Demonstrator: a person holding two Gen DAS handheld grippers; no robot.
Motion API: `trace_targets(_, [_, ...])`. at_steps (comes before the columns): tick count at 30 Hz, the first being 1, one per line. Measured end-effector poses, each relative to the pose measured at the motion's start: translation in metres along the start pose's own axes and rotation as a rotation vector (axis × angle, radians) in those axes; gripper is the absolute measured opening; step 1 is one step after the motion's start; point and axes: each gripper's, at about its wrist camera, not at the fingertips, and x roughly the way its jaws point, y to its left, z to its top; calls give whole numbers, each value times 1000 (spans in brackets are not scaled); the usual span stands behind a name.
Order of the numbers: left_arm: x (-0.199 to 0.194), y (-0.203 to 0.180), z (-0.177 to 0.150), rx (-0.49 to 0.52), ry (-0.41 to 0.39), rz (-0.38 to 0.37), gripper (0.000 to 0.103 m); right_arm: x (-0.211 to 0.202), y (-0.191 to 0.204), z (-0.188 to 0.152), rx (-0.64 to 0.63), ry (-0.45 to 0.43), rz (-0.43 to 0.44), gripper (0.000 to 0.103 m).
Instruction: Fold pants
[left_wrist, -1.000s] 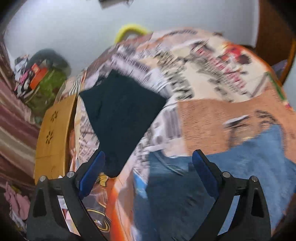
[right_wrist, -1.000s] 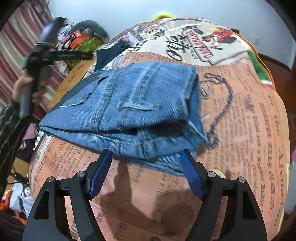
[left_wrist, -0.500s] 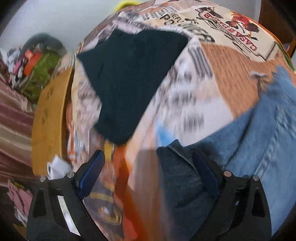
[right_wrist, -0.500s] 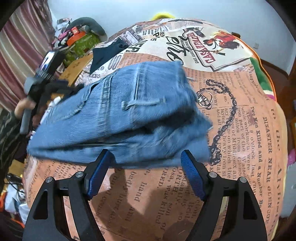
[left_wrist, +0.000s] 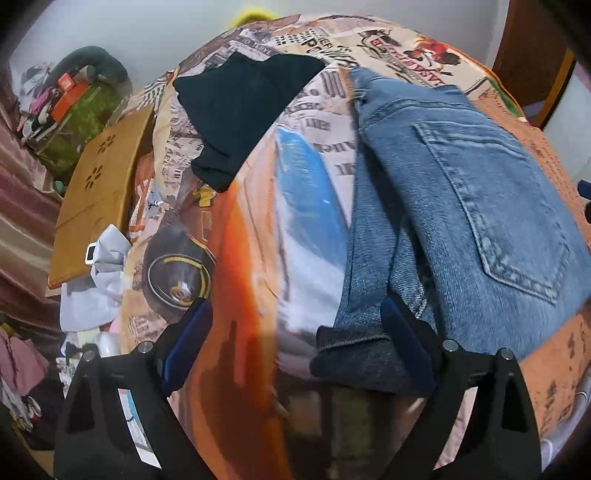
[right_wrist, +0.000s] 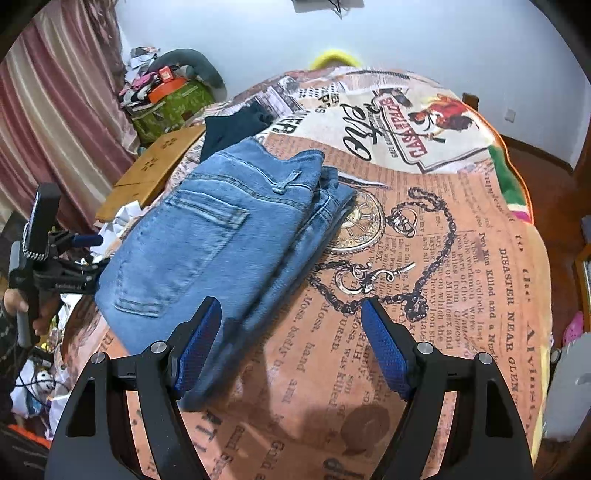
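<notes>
I see folded jeans (right_wrist: 221, 240) on the printed bedspread (right_wrist: 424, 258); black garment (left_wrist: 240, 107) just beyond. Left gripper (left_wrist: 295, 347) and right gripper (right_wrist: 291, 343) both gape, empty.

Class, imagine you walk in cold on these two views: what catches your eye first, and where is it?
First the folded blue jeans, lying back pocket up on the loud newspaper-print bedspread. Next the right tool, jaws open above the jeans' near edge, and the left tool, also open, with a dark cuff of the jeans against its right finger. A folded black garment lies farther back, beside the jeans.
</notes>
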Motion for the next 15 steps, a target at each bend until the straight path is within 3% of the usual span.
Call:
trace_targets(5, [-14, -20, -3, 52, -30, 13, 81, -2, 0, 1, -2, -5, -3, 76])
trace_targets(10, [-17, -7, 16, 32, -34, -28, 81, -1, -2, 12, -4, -27, -9, 76])
trace_targets(15, [-21, 20, 61, -72, -114, -75, 88, 8, -11, 32, 15, -61, -9, 76])
